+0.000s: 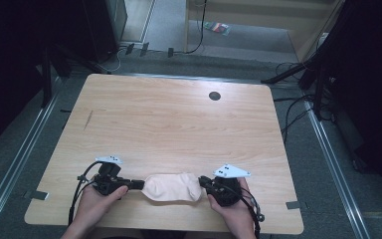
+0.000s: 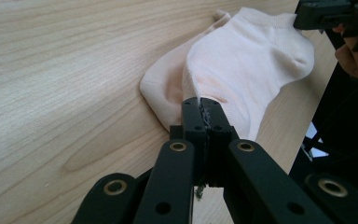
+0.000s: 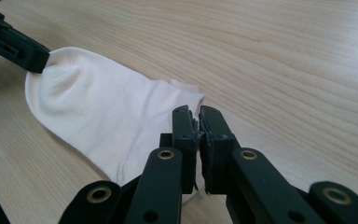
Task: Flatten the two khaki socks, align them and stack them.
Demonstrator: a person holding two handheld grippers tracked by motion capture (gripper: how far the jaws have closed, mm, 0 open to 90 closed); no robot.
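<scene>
Lying flat near the front edge of the wooden counter (image 1: 179,119), a pale sock (image 1: 173,187) stretched between both grippers. The left gripper (image 1: 138,184) was clenched on one end of it, and the right gripper (image 1: 202,179) was clamped on the opposite end.

I count one sock (image 1: 172,187) on one table (image 1: 179,119). I hold two grippers, my left (image 1: 138,184) and my right (image 1: 202,180), one in each of my two hands, and each has two jaws. One dark round hole (image 1: 214,95) sits in the tabletop.
</scene>
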